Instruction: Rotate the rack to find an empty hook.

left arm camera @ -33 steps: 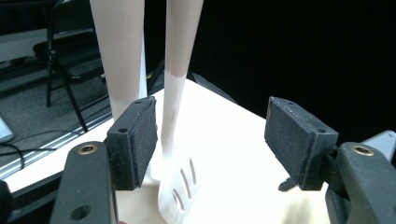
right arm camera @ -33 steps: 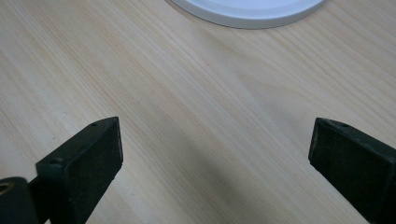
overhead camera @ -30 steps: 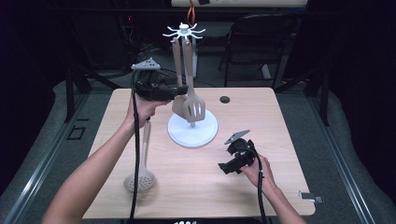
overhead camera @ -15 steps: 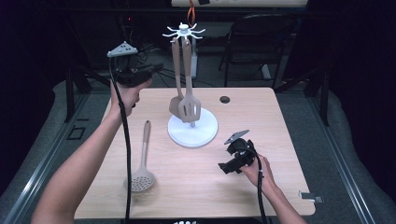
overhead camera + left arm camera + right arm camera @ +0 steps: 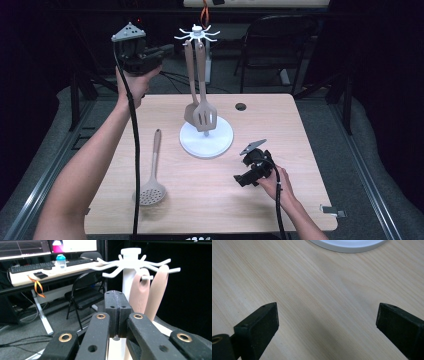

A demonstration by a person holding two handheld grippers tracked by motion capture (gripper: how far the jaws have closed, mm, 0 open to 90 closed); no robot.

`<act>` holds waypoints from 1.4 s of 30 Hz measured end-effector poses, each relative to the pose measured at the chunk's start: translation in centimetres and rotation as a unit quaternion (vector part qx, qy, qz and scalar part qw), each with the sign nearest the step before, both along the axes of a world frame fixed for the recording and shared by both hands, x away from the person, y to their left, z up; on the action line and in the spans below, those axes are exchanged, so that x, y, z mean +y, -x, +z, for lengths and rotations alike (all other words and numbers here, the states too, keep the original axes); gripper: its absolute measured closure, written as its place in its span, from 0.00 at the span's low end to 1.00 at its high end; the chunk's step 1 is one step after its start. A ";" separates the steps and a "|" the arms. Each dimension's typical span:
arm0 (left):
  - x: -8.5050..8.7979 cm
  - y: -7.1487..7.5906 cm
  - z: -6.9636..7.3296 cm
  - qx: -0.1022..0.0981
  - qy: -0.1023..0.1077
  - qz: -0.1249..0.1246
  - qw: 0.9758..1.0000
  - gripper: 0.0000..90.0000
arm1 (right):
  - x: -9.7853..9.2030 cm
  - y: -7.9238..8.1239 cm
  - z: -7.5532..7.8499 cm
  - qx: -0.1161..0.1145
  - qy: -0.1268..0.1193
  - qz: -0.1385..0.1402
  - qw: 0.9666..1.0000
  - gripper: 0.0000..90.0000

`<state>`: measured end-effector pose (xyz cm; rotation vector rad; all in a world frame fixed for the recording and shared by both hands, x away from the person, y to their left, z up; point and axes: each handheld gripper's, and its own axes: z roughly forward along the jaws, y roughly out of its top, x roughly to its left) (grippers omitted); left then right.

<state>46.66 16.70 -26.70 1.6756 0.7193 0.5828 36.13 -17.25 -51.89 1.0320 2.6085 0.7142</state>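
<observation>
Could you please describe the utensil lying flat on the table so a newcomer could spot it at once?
Start at the white rack in the middle of the wooden table. Left of its base lies a skimmer spoon, round perforated head nearest the person. Unlike the two spatulas hanging on the rack, it lies flat.

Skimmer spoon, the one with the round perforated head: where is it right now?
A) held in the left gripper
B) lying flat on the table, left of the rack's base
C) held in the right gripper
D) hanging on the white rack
B: the skimmer spoon lies flat on the wooden table, left of the white rack, with no gripper touching it.
</observation>
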 end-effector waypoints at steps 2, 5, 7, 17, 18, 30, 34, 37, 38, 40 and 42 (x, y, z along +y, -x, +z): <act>-0.2 -0.1 0.3 -0.005 -0.005 0.000 1.000 1.00 | 0.1 0.0 0.0 0.000 0.001 0.001 1.000 0.05; -0.5 -0.2 0.5 -0.008 -0.012 0.001 1.000 1.00 | 0.1 0.0 0.1 -0.006 0.001 0.004 1.000 0.05; -0.6 -0.3 0.7 -0.010 -0.013 0.002 1.000 1.00 | 0.1 0.0 0.0 -0.006 0.001 0.002 1.000 0.05; -1.1 -1.3 1.4 -0.015 -0.027 0.016 0.999 1.00 | 0.1 0.2 0.1 -0.004 -0.001 0.002 1.000 0.05; -1.1 -1.4 1.5 -0.015 -0.029 0.017 0.999 1.00 | 0.1 0.2 0.1 -0.003 0.000 0.002 1.000 0.05; -1.2 -2.6 1.4 -0.012 -0.036 0.038 0.999 1.00 | 0.2 0.3 -0.1 -0.009 -0.010 -0.001 1.000 0.05; -1.0 -2.9 1.3 -0.012 -0.033 0.041 0.999 1.00 | 0.1 0.2 0.0 -0.005 0.000 0.002 1.000 0.05; -0.8 -2.6 1.2 -0.013 -0.030 0.039 0.999 1.00 | 0.1 0.2 0.1 -0.007 -0.001 0.004 1.000 0.05; -0.7 -2.4 1.1 -0.014 -0.030 0.039 0.999 1.00 | 0.0 0.2 0.0 -0.008 -0.001 0.004 1.000 0.05; -0.5 -2.0 1.0 -0.017 -0.029 0.035 0.999 1.00 | 0.0 0.2 0.0 -0.007 0.001 0.004 1.000 0.05; -0.3 -1.5 0.8 -0.020 -0.026 0.030 0.999 1.00 | 0.1 0.2 0.0 -0.005 0.000 0.005 1.000 0.05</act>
